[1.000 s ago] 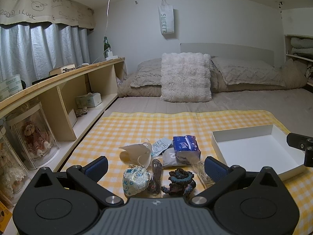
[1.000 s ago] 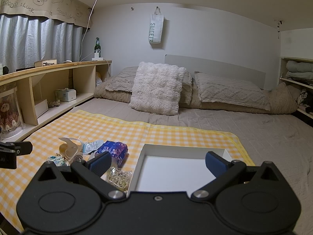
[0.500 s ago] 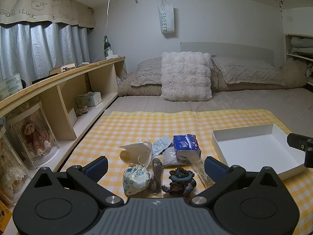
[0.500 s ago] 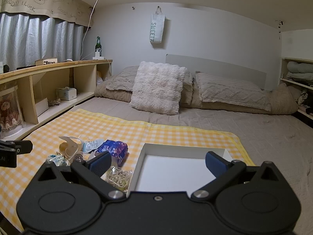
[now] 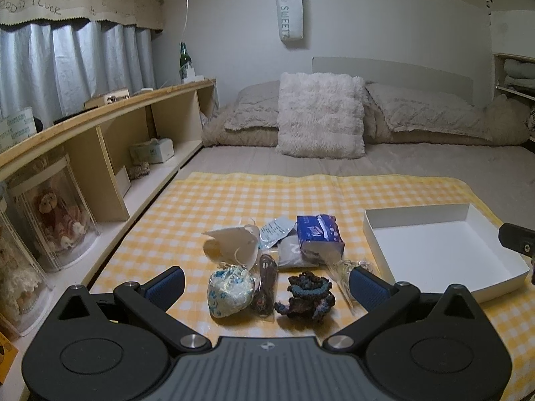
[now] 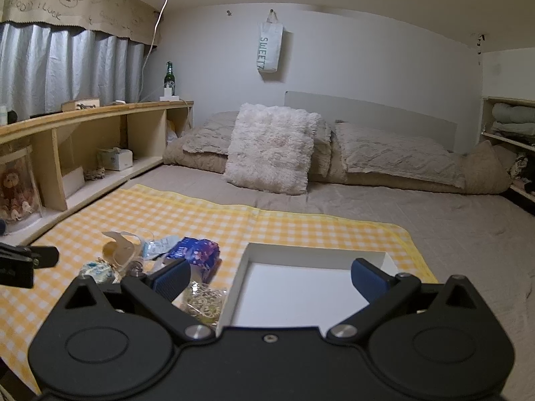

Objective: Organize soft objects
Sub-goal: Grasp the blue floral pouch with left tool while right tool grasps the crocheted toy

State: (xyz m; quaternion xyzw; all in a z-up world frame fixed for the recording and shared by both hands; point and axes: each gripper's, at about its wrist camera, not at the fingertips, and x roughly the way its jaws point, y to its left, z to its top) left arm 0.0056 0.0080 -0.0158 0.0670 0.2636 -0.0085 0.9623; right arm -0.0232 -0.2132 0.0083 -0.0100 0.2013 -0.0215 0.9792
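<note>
Small soft items lie in a heap on the yellow checked cloth (image 5: 234, 200): a white face mask (image 5: 234, 242), a blue tissue pack (image 5: 317, 234), a floral pouch (image 5: 230, 289), a dark crocheted piece (image 5: 309, 295), a brown packet (image 5: 266, 277) and a clear bag of bands (image 6: 204, 302). An empty white box (image 5: 444, 250) sits to their right. My left gripper (image 5: 265, 287) is open and empty, hovering just before the heap. My right gripper (image 6: 269, 279) is open and empty over the box's near-left part (image 6: 301, 294).
The cloth lies on a bed with a fluffy white pillow (image 5: 321, 115) and beige pillows (image 6: 398, 157) at the head. A wooden shelf (image 5: 100, 140) with boxed dolls runs along the left. Shelves with folded linen (image 6: 511, 120) stand at the right.
Both grippers have drifted slightly; the view has shifted a little. Nothing was picked up or moved.
</note>
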